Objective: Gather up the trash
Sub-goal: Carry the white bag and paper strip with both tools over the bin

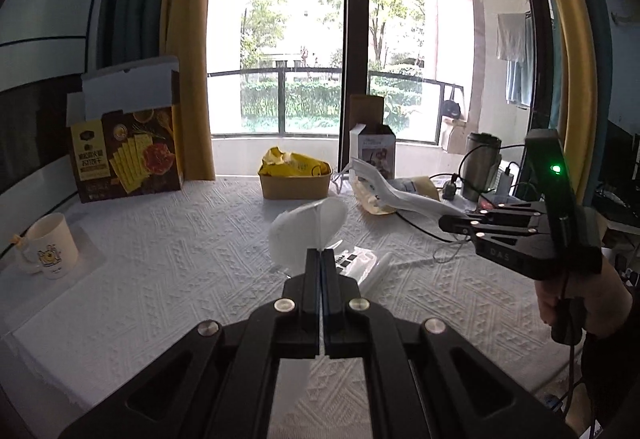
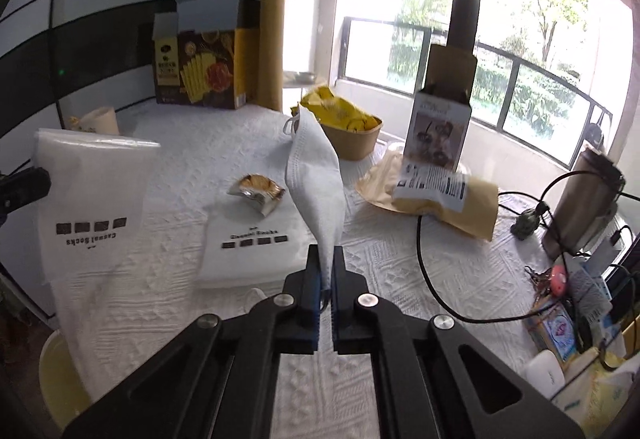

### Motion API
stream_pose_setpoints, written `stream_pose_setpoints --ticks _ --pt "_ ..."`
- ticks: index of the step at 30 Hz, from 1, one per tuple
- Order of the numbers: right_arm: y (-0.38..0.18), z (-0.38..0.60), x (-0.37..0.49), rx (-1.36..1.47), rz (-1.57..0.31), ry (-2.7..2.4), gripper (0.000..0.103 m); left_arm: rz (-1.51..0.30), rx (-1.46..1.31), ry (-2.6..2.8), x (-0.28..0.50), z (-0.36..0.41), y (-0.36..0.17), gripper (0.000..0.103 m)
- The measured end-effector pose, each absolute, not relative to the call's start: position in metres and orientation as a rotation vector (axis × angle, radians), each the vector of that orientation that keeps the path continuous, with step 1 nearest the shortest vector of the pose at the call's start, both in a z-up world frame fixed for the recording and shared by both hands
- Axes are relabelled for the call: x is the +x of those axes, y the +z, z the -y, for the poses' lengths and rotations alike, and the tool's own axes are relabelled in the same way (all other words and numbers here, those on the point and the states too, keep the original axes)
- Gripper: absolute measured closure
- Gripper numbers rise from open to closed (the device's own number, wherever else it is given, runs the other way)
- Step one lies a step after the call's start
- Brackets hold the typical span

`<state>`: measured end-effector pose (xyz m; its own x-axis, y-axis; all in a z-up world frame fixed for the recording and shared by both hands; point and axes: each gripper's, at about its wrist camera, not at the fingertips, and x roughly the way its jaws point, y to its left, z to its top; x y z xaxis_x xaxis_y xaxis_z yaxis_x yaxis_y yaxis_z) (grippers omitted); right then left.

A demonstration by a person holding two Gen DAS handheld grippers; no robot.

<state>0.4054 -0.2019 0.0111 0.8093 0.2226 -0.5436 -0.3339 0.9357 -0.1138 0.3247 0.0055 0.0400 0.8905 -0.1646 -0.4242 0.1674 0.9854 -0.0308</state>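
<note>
The left tongs [image 1: 321, 255] are pinched tight on a big white plastic bag [image 2: 94, 175]; in the left wrist view it shows edge-on as a thin white sheet, and in the right wrist view it hangs flat with "Casual Socks" printed upside down. The right tongs [image 2: 327, 263] are pinched on the bottom end of a white face mask [image 2: 316, 175], which stands up from the fingers with its ear loop at the top. So the mask is trash in the air, over the table [image 2: 400, 271]. More trash lies on the table: a shiny crumpled wrapper [image 2: 257, 193], a second flat socks bag [image 2: 256, 251] and a brown envelope [image 2: 448, 211]. A paper bowl [image 2: 354, 141] behind holds a yellow packet [image 2: 340, 111]. I think the step is to put the mask into the held bag. To do it well, the mouth of the bag must gape, but I cannot tell where it is. Bring the mask slowly over the opening, push it well in, then let go. The mask is floppy and could catch on the rim.
</note>
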Motion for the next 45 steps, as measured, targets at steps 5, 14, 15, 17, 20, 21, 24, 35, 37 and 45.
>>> stream_pose_setpoints --ticks 5,14,15,17,20,21,24,35,37,45 --pt "0.022 0.203 0.362 -0.195 -0.516 0.326 0.1 -0.393 0.013 -0.176 0.286 -0.007 0.051 0.103" --pt "0.028 0.184 0.282 -0.182 -0.47 0.407 0.1 -0.354 0.057 -0.163 0.222 -0.009 0.054 0.103" --pt "0.027 0.181 0.273 -0.185 -0.465 0.417 0.1 -0.353 0.059 -0.158 0.216 -0.009 0.053 0.103" --pt "0.025 0.174 0.257 -0.187 -0.46 0.438 0.1 -0.354 0.06 -0.152 0.202 -0.011 0.051 0.103" --pt "0.021 0.162 0.234 -0.193 -0.453 0.472 0.1 -0.364 0.064 -0.138 0.184 -0.016 0.047 0.103" --pt "0.02 0.158 0.227 -0.196 -0.454 0.481 0.1 -0.367 0.065 -0.133 0.179 -0.017 0.045 0.103" --pt "0.016 0.148 0.209 -0.208 -0.454 0.507 0.1 -0.378 0.063 -0.118 0.161 -0.024 0.04 0.103" --pt "-0.003 0.119 0.173 -0.224 -0.455 0.573 0.1 -0.452 0.021 -0.059 0.114 -0.049 0.003 0.103" --pt "-0.009 0.115 0.168 -0.222 -0.463 0.585 0.1 -0.47 0.013 -0.053 0.11 -0.052 -0.004 0.103" --pt "-0.034 0.101 0.153 -0.217 -0.495 0.626 0.1 -0.544 -0.031 -0.041 0.098 -0.063 -0.035 0.103"
